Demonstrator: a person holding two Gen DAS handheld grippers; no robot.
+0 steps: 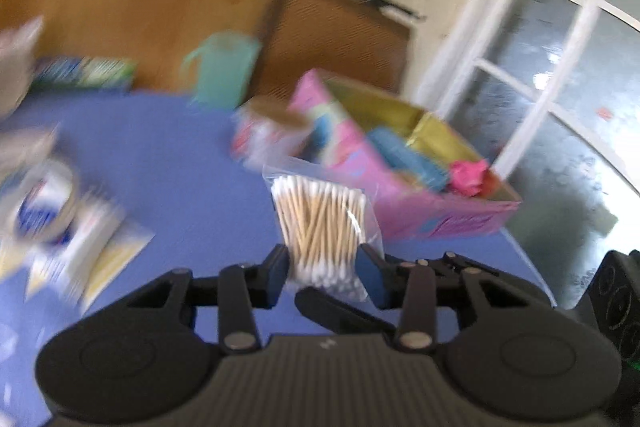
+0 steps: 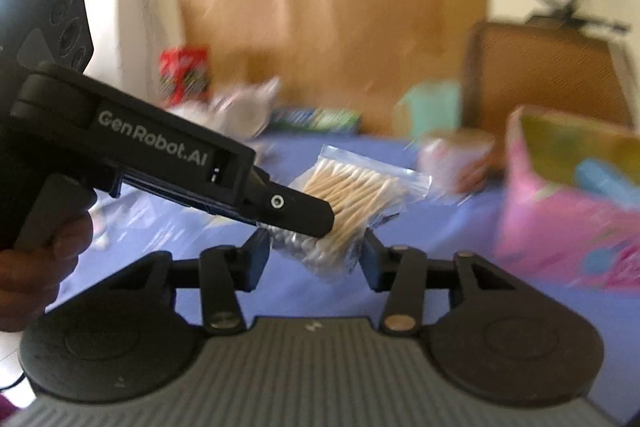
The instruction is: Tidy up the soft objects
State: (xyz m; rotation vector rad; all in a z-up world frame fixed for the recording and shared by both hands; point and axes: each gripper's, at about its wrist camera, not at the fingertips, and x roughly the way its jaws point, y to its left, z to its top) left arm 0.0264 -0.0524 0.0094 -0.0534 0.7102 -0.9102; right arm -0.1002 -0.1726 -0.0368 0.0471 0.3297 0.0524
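- Left wrist view: my left gripper [image 1: 323, 269] is clamped on the cotton-swab bag [image 1: 322, 223], lifted just beside the pink box [image 1: 440, 223].
- My right gripper [image 2: 316, 253] brackets the bag's lower end, pads not visibly pressing.
- I'd carry it level, lowering gently into the box.

The tabletop [image 1: 168, 155] is blue. A pink box [image 1: 404, 187] sits on it near the right edge, open on top, with blue and pink soft things inside. Just beside the box stands a small blurry packet [image 1: 268, 135]. Behind that is a green cup [image 1: 224, 71] with a handle. A flat blue and green pack [image 1: 86, 73] lies at the far side. White and blue packets [image 1: 60, 223] lie in a pile on the left. A red pack [image 2: 184, 75] stands far back.
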